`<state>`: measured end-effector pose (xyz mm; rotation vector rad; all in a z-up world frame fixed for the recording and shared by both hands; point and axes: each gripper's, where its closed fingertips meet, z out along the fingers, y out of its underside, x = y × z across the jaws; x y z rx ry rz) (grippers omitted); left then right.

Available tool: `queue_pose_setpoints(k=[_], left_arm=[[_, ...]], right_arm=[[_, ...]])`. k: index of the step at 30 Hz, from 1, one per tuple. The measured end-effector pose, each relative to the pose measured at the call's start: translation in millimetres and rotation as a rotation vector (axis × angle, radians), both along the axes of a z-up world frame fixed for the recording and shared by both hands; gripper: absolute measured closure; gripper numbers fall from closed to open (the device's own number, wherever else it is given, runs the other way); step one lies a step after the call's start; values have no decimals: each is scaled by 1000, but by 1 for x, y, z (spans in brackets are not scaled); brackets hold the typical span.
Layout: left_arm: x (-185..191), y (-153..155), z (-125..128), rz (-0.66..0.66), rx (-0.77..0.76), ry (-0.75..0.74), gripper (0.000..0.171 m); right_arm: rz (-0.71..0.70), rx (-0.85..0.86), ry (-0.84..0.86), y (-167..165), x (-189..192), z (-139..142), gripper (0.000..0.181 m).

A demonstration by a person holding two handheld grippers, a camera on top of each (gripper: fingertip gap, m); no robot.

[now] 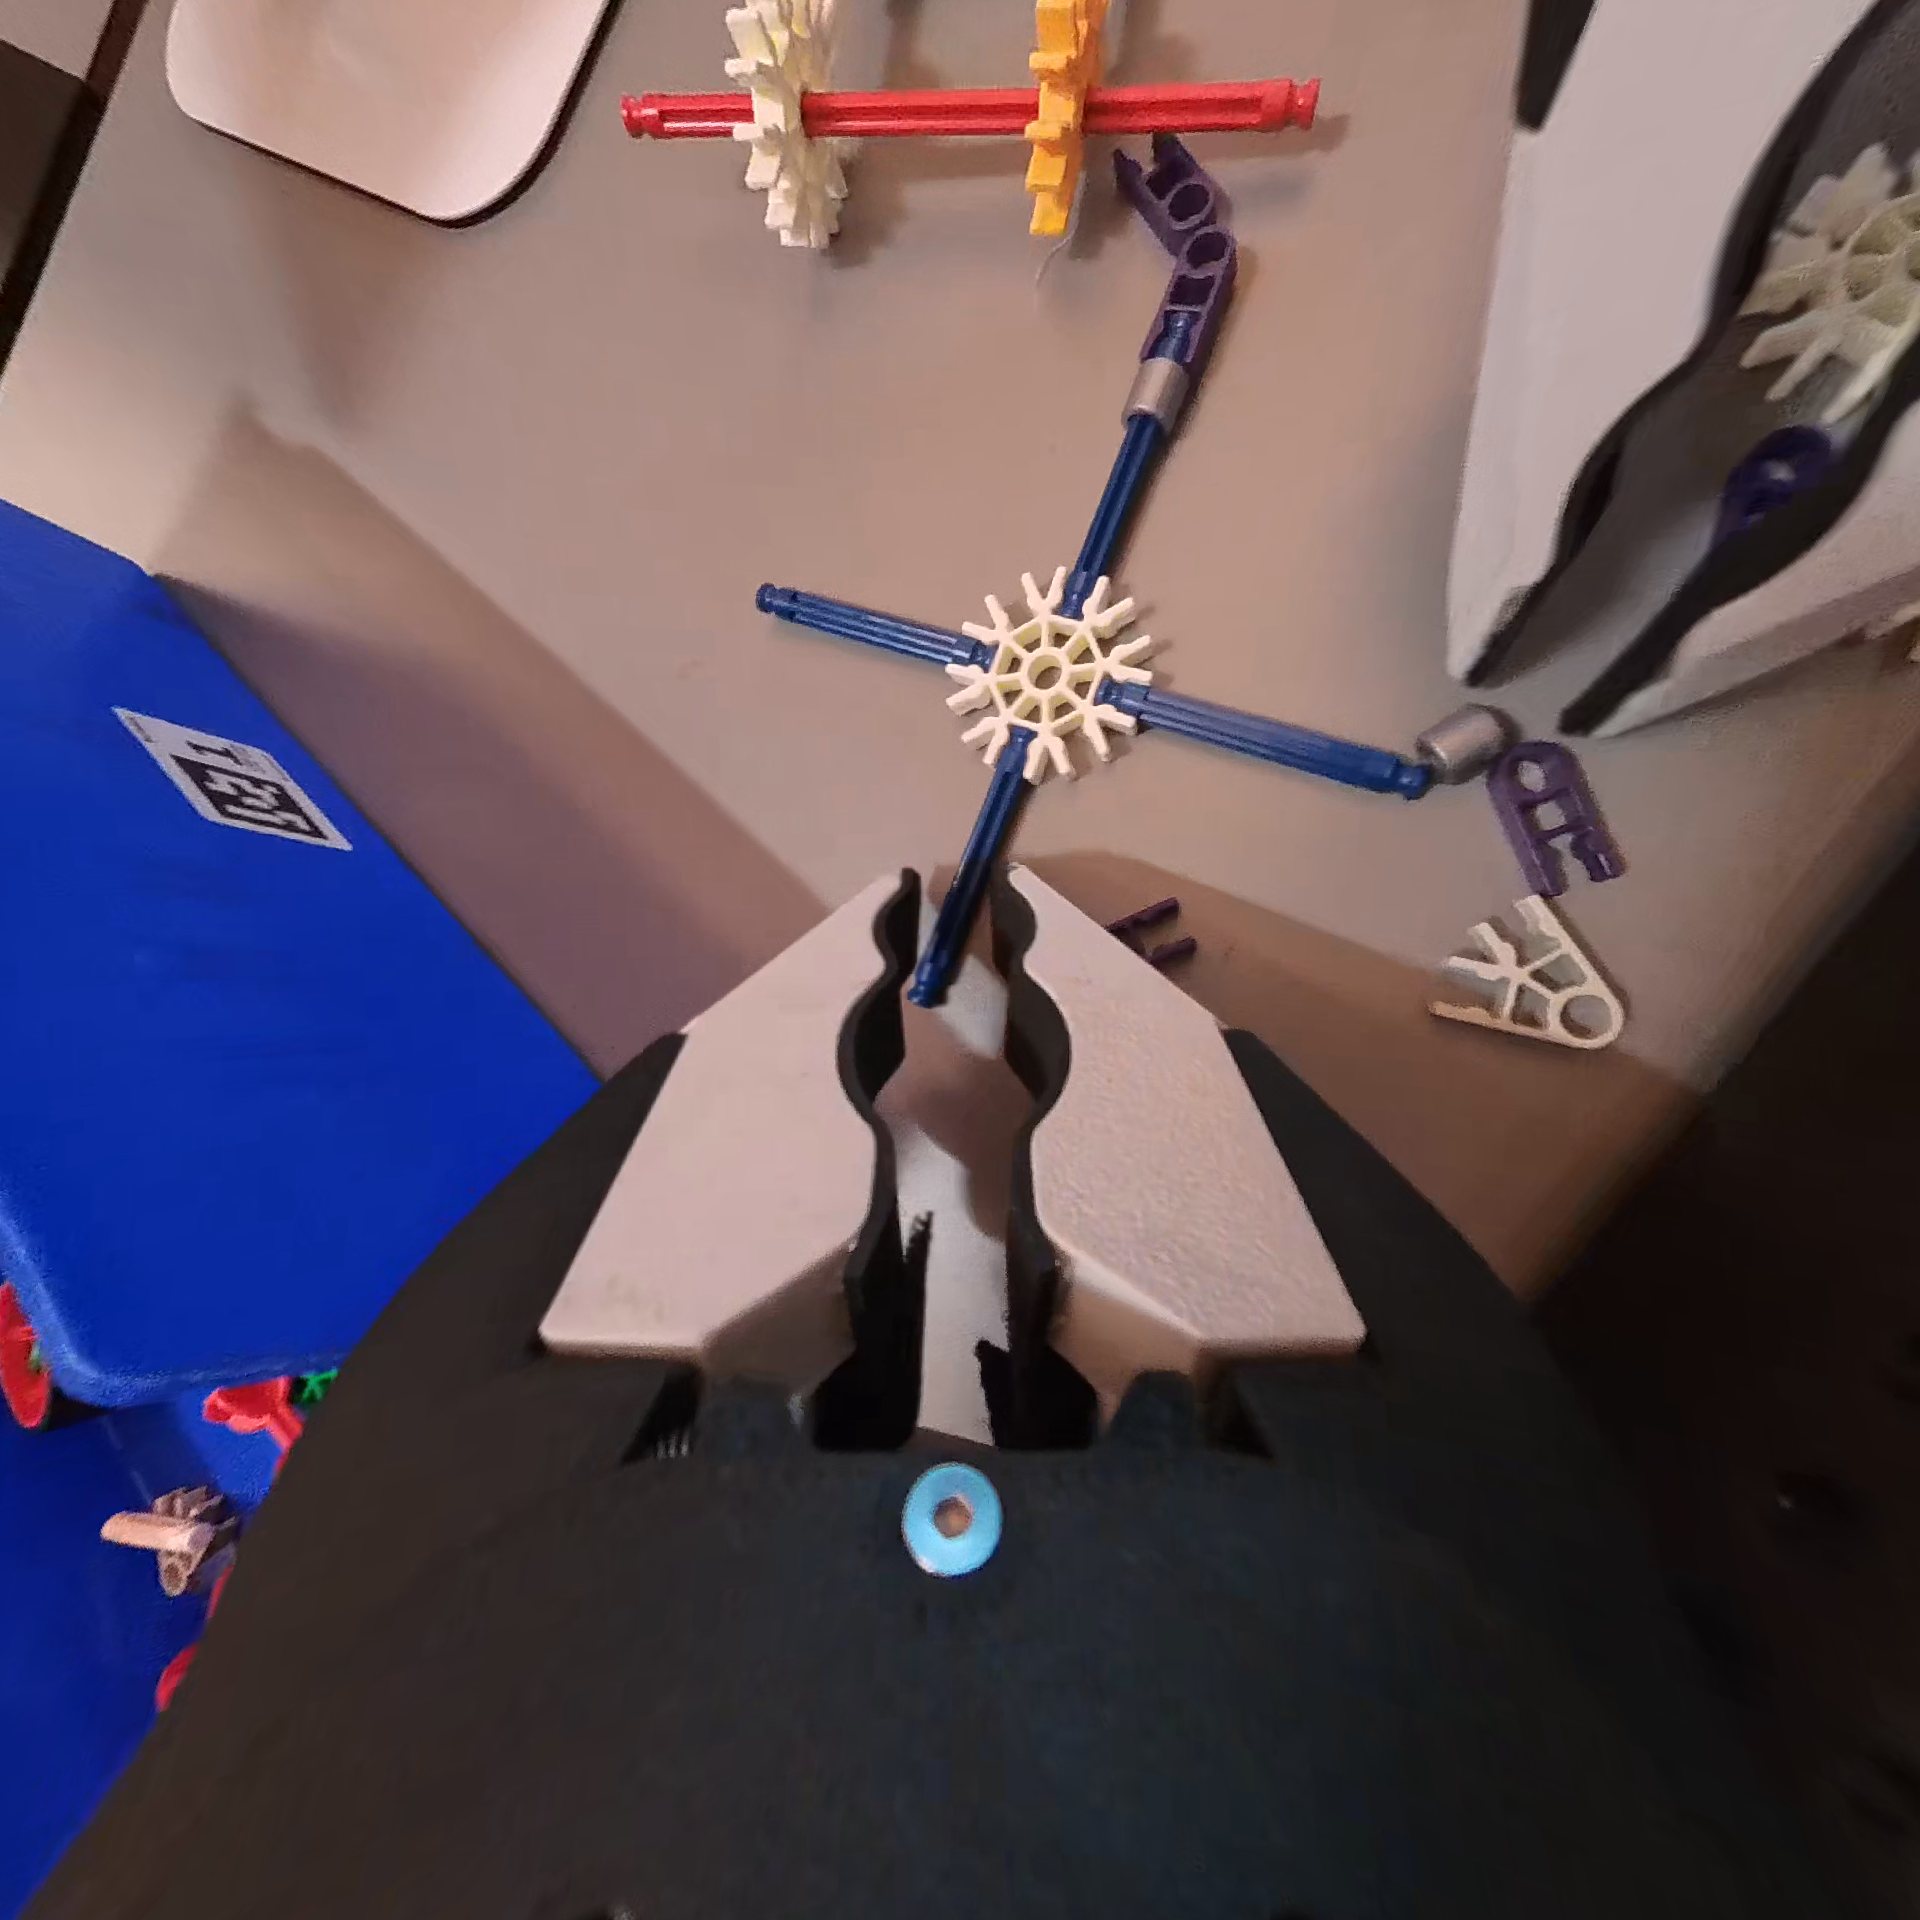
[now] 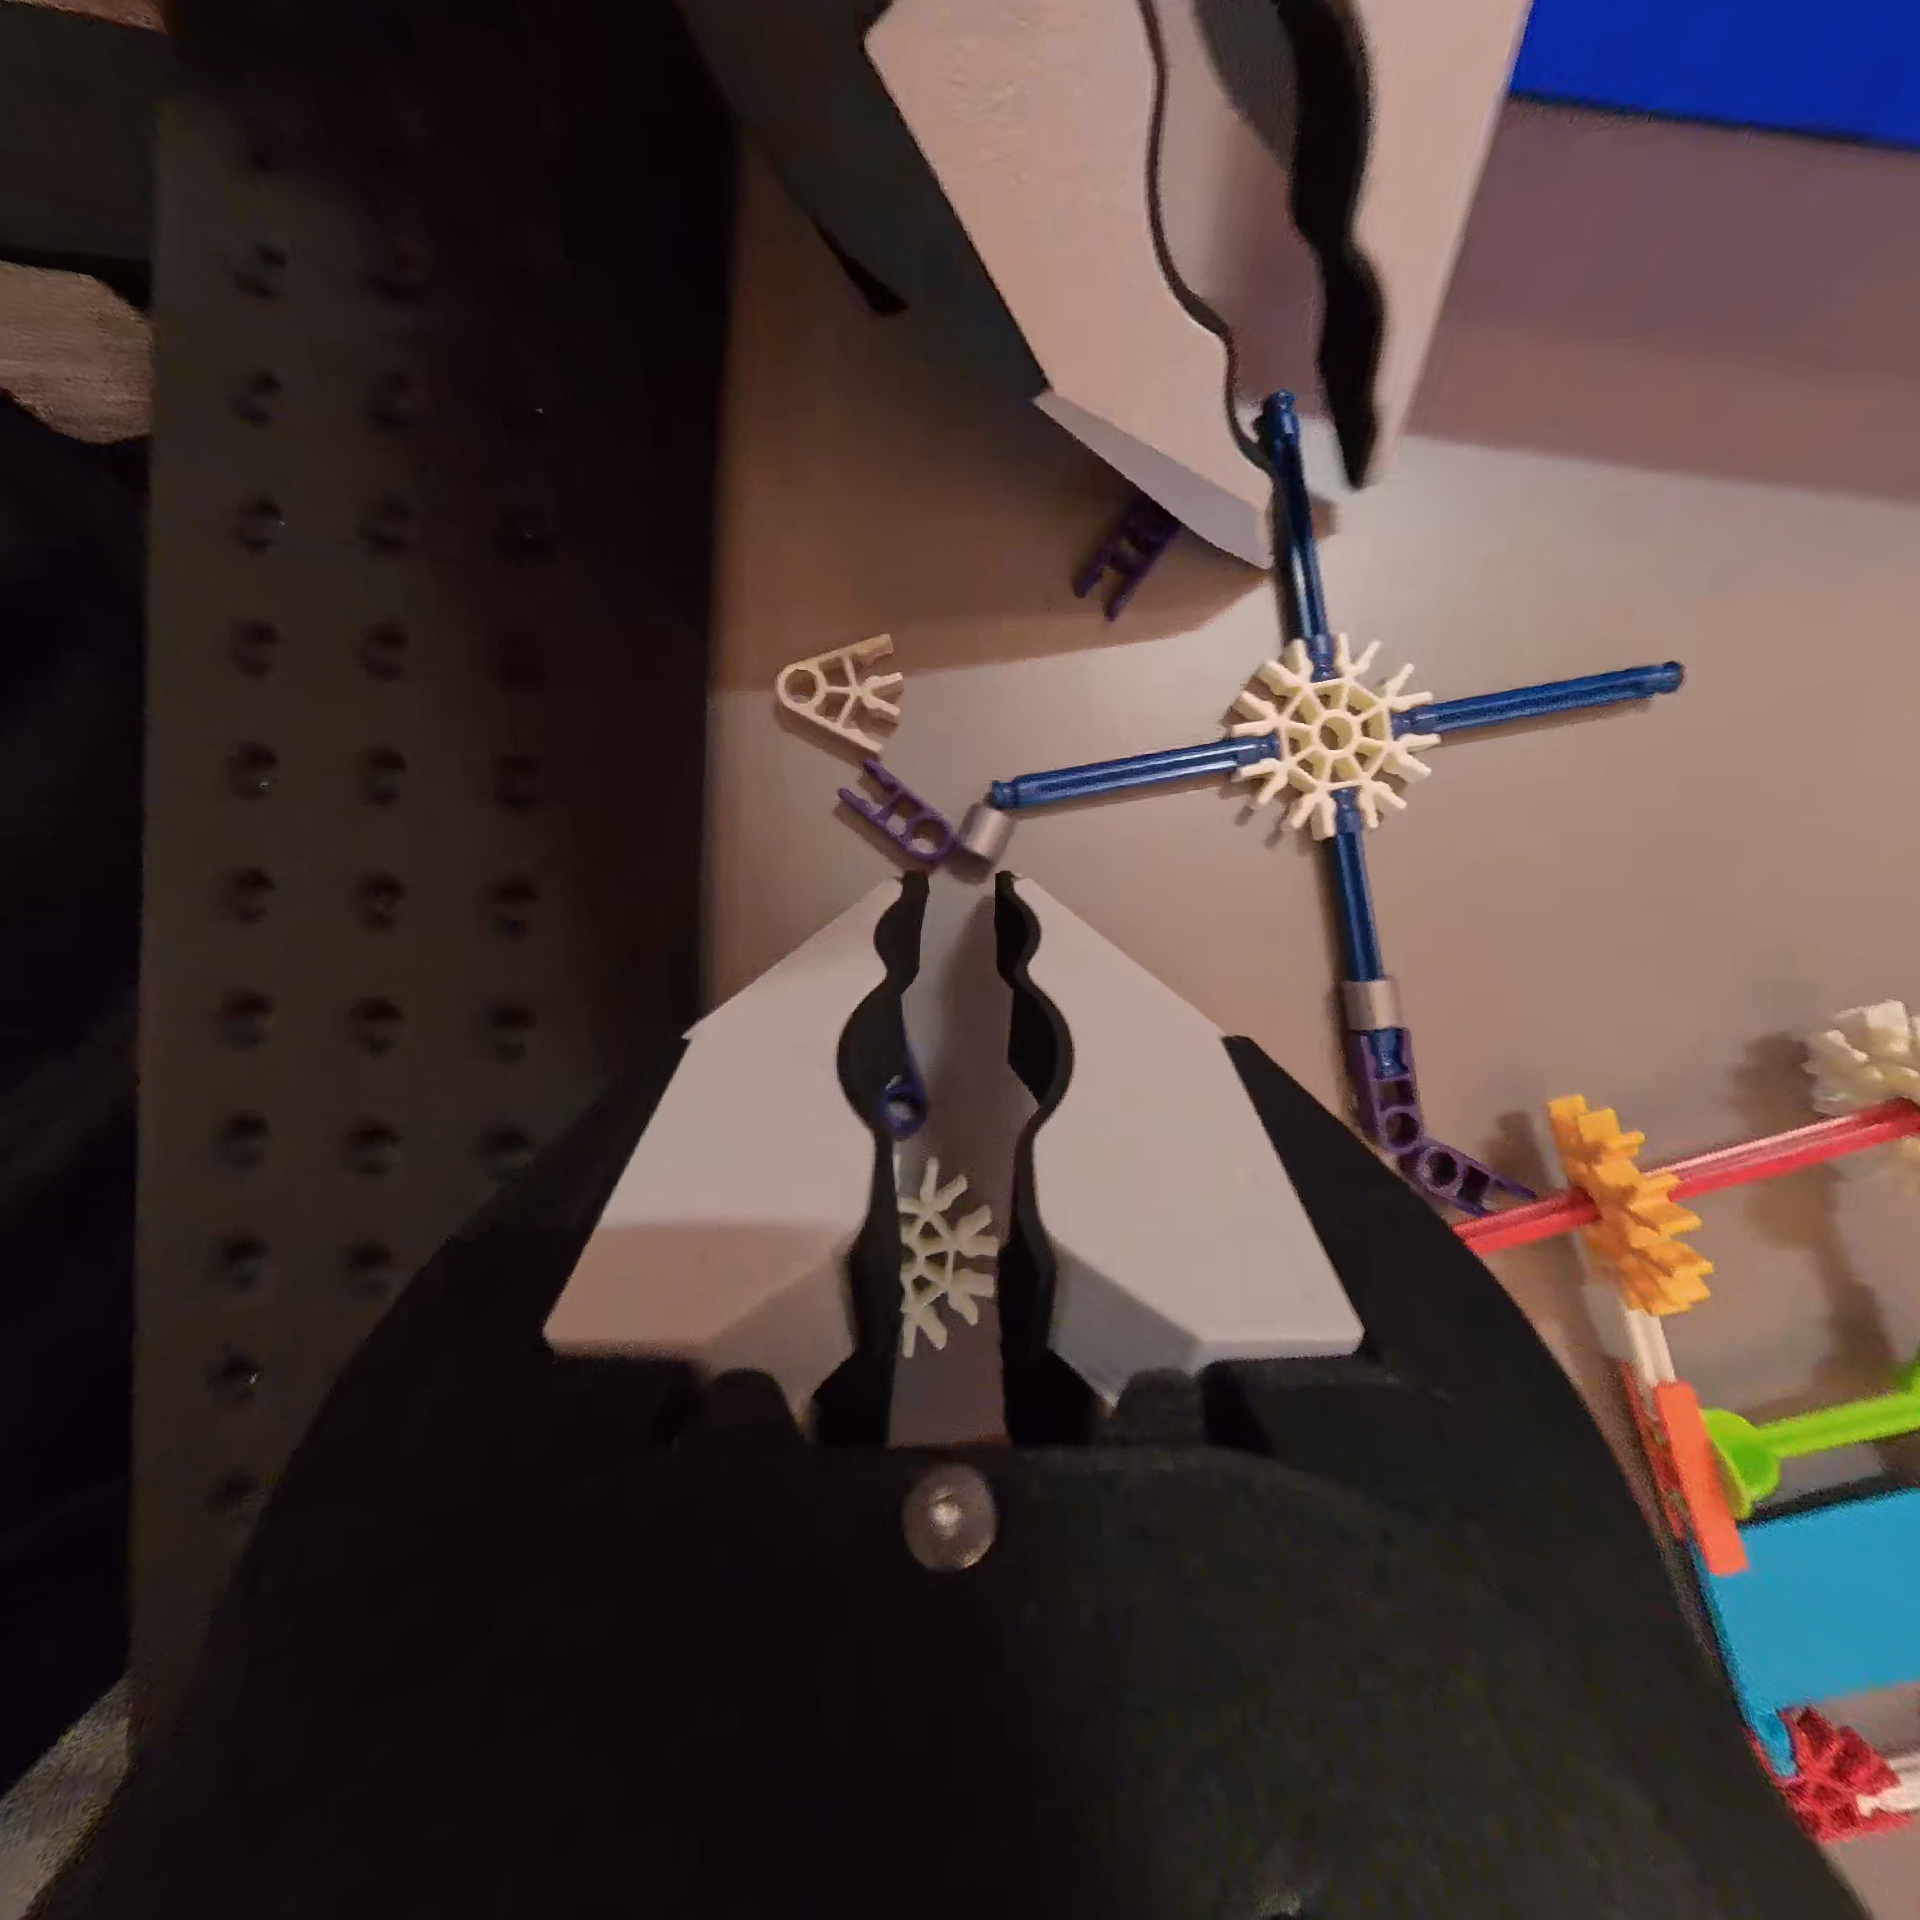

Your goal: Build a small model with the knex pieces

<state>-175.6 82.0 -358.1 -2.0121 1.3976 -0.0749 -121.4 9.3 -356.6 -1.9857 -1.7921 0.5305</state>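
Note:
A white snowflake connector point(image 1: 1047, 675) point(image 2: 1332, 736) lies on the grey table with several blue rods plugged into it in a cross. My left gripper point(image 1: 958, 883) point(image 2: 1304, 499) stands around the near rod's end point(image 1: 951, 925), jaws nearly closed on it. My right gripper point(image 2: 958, 883) point(image 1: 1527, 701) is shut on a second white snowflake connector point(image 2: 940, 1252) point(image 1: 1839, 281) with a purple piece point(image 2: 902, 1107) attached. Its tips are just short of a grey sleeve point(image 2: 987, 831) point(image 1: 1460, 740) and a purple connector point(image 2: 904, 821) point(image 1: 1553, 816) at another rod's end.
A pale fan-shaped connector point(image 1: 1527, 982) point(image 2: 836, 691) and a small purple clip point(image 1: 1153, 930) point(image 2: 1127, 551) lie loose. A red rod with white and yellow connectors point(image 1: 935, 109) point(image 2: 1714, 1164) lies beyond. A blue box point(image 1: 208, 935) stands left, a black perforated board point(image 2: 416, 727) along the table's edge. Tip to tip, the grippers are about 9 cm apart.

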Motion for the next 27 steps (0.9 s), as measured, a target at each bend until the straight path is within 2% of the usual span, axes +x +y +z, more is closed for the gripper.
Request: queue_pose_setpoints(k=[2,10,20,22,27], left_arm=[[2,0,-1,4,1,-13,166],[4,3,-1,88,35,-21,168],[5,7,-1,152,61,-41,169],[5,8,-1,155,63,-44,169],[4,9,0,164,71,-53,169]], right_arm=[[-12,-7,10,0,-2,-1,170],[-56,33,2,11,3,-3,181],[-126,29,32,15,-3,-3,164],[-131,49,38,18,-5,-3,173],[-179,88,23,35,8,-1,174]])
